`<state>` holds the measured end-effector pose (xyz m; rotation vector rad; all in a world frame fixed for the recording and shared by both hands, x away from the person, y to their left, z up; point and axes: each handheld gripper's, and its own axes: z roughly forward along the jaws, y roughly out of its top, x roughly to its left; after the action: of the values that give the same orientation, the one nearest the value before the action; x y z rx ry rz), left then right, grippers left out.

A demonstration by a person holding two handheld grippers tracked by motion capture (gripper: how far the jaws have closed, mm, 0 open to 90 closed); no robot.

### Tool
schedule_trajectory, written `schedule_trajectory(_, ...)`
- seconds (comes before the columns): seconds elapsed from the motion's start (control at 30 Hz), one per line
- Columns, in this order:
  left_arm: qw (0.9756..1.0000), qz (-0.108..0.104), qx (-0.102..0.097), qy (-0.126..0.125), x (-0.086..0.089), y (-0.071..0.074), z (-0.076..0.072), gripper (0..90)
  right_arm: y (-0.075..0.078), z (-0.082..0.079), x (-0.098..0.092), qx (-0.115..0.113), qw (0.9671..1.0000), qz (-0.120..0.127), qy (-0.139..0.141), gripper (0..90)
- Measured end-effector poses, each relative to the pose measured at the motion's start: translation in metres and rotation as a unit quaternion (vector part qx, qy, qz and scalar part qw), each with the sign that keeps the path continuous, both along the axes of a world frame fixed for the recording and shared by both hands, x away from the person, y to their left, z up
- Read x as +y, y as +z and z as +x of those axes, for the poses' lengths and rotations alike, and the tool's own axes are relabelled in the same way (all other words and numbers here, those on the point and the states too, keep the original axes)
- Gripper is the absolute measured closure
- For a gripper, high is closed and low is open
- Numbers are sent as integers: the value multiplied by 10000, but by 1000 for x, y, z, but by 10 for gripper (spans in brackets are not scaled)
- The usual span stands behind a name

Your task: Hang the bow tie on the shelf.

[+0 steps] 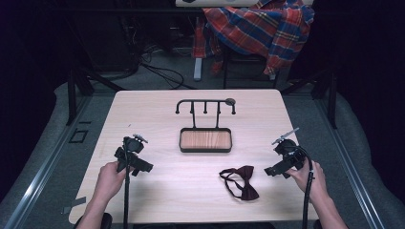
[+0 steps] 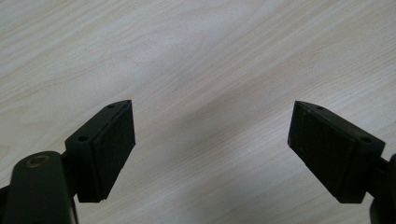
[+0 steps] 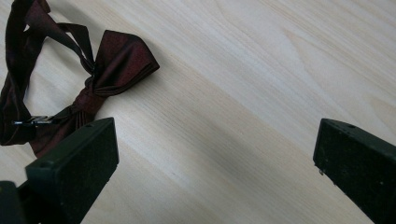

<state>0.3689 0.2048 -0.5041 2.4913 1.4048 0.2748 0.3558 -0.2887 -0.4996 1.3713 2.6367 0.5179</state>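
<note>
Right gripper [image 3: 215,158]: jaws spread wide, nothing between them, hovering just beside the bow tie [image 3: 88,79] over bare wood. Left gripper [image 2: 212,149]: jaws likewise spread and empty, held above the table [image 1: 157,191] well apart from the bow tie.

Table: light wood, carrying all items. Stand [image 1: 205,107]: a black rack with hooks along its top bar, rising from a wooden tray base [image 1: 205,140] at centre; every hook appears bare. Bow tie: dark red, lying flat with its strap looped, near the front edge between the tray and the right gripper.

Progress assessment: nothing is gripped or hung yet. The work appears to be at its start; grasping the bow tie and placing it on the stand remain.
</note>
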Motion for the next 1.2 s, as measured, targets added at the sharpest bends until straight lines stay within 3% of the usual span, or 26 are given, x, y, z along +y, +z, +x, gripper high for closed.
schedule_trajectory(0.13, 10000, -4, -3, -8, 0, 0, 0, 150, 0, 1, 2, -12, 9999, -108, 110, 0)
schedule_trajectory(0.2, 10000, -4, -4, -10, 0, 0, 0, 150, -3, 0, 4, -144, 9999, 69, -16, 0)
schedule_trajectory(0.27, 10000, 8, 14, -18, 0, 0, 0, 150, 2, 1, 3, -99, 9998, -90, 154, 0)
schedule_trajectory(0.57, 10000, 16, 12, -21, 0, 0, 0, 149, 7, 3, 14, -159, 9989, -95, 436, 0)
schedule_trajectory(0.87, 10000, 9, 17, -20, 1, 0, 0, 149, 8, 5, 46, -165, 9947, -153, 999, 0)
schedule_trajectory(1.2, 10000, 9, 19, -25, 1, 0, 0, 149, 3, 8, 72, -128, 9899, -257, 1387, 0)
